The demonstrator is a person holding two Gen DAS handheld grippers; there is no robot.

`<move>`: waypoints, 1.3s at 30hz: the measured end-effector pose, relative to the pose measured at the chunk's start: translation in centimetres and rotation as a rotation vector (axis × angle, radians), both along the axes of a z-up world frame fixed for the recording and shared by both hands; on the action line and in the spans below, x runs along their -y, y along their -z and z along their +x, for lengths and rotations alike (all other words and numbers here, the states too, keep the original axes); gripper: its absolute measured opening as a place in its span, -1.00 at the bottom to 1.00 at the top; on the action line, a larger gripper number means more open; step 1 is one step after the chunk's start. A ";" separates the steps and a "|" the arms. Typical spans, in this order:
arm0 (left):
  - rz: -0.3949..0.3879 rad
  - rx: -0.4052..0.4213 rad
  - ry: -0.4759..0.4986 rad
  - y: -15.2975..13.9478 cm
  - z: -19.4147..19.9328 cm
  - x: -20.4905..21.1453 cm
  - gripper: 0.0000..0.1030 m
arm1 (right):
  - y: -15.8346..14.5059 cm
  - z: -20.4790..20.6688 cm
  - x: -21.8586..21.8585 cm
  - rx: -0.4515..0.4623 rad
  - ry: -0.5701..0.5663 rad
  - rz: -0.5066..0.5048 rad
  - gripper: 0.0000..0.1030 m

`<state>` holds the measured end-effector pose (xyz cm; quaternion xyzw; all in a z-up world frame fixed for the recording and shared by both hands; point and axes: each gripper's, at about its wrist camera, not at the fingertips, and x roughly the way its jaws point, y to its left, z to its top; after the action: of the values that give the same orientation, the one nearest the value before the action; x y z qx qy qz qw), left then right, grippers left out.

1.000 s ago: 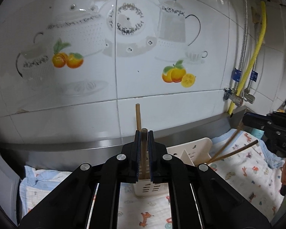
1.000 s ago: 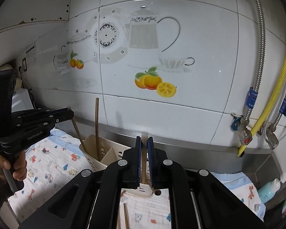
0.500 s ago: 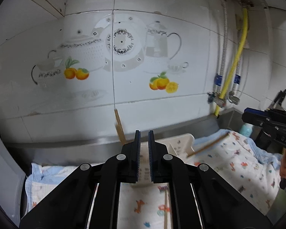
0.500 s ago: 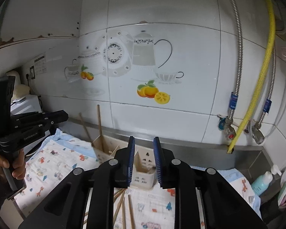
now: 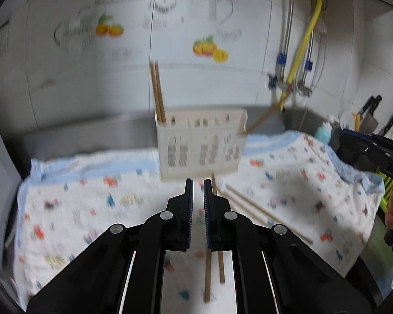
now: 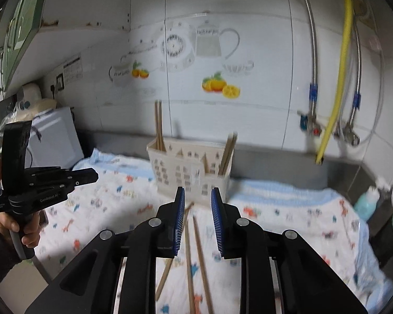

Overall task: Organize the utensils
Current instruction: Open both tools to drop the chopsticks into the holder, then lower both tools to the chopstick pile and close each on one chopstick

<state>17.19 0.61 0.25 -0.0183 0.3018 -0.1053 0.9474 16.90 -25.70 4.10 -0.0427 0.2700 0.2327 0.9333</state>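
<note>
since the caddy [image 6: 188, 172] mid-frame already has chopsticks standing at its left end [image 6: 158, 125] and right end [image 6: 226, 154], it's partly done. loose chopsticks [image 6: 200, 259] still lie on the cloth [image 6: 112, 196] at lower center. left gripper [image 5: 198, 185] looks closed and empty, right gripper [image 6: 197, 193] parted, nothing held.

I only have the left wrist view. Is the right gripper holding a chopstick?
Observer: No. The right gripper is open, with nothing between its pads.
Operator: What's in the holder's right end?
Observer: Two chopsticks lean in the right end compartment of the chopstick holder.
Operator: Any loose ones near that gripper?
Observer: At least three loose chopsticks lie on the printed cloth beneath it.
</note>
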 end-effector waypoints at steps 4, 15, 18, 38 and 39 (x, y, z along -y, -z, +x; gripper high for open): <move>-0.022 -0.063 0.005 3.2 -1.0 -0.1 -0.85 | 2.9 -1.2 0.7 -0.038 0.011 0.007 -0.60; -0.048 -0.193 0.048 9.5 -2.3 0.8 -0.85 | 9.1 -2.3 2.4 -0.155 0.054 0.015 -0.60; -0.047 -0.210 0.052 10.1 -2.2 0.9 -0.85 | 10.2 -2.2 2.5 -0.174 0.057 0.001 -0.60; -0.023 -0.268 0.033 13.0 1.1 1.9 -0.85 | 13.7 -0.5 3.0 -0.255 0.065 0.001 -0.60; -0.025 -0.270 0.034 13.1 1.2 1.8 -0.84 | 13.8 -0.4 3.0 -0.256 0.065 0.000 -0.60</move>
<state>18.40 -1.23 -12.87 -0.0391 0.4256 -0.1217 0.8958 16.47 -28.71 -9.68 -0.0038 0.3882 0.2059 0.8983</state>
